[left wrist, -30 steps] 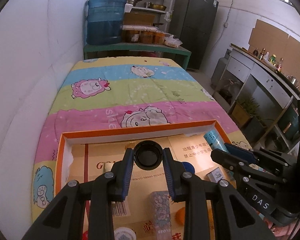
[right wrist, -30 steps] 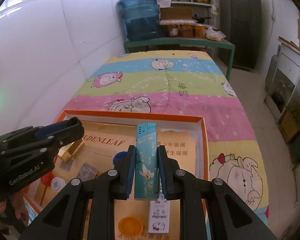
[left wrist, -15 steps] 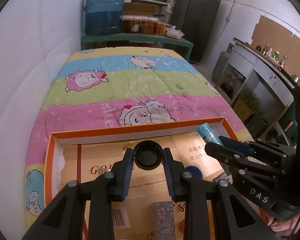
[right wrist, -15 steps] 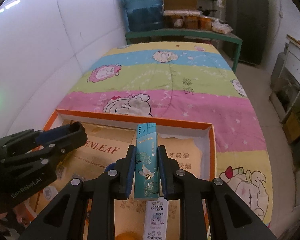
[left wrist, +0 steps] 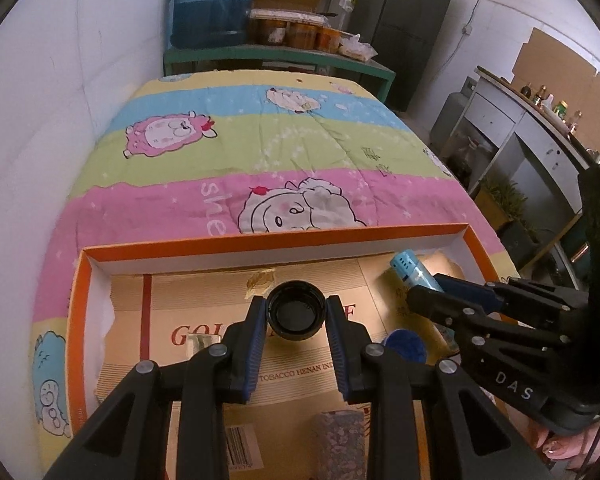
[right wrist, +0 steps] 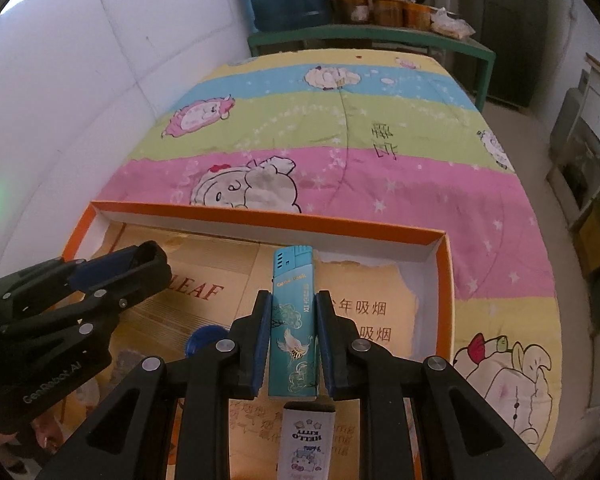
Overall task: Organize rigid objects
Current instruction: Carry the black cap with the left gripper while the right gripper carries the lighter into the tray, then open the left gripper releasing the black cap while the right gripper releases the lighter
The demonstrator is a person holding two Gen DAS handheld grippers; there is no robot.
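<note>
My left gripper (left wrist: 295, 316) is shut on a black bottle cap (left wrist: 295, 314), open side toward the camera, held above the orange-rimmed box (left wrist: 260, 240). My right gripper (right wrist: 292, 312) is shut on a teal lighter (right wrist: 293, 320) with a bird print, held upright over the same box (right wrist: 268, 218). The right gripper (left wrist: 424, 294) and lighter tip (left wrist: 410, 270) show at the right in the left wrist view. The left gripper (right wrist: 148, 260) shows at the left in the right wrist view.
The box is lined with cardboard and lies on a striped cartoon blanket (left wrist: 284, 152). A blue cap (left wrist: 406, 346), a grey patterned lighter (left wrist: 338, 446) and a Hello Kitty lighter (right wrist: 306, 440) lie inside. A white wall is left; shelves and a water jug (left wrist: 212, 4) stand beyond.
Both grippers have moved forward, toward the box's far wall, each still holding its object. The box rim sits closer in both views.
</note>
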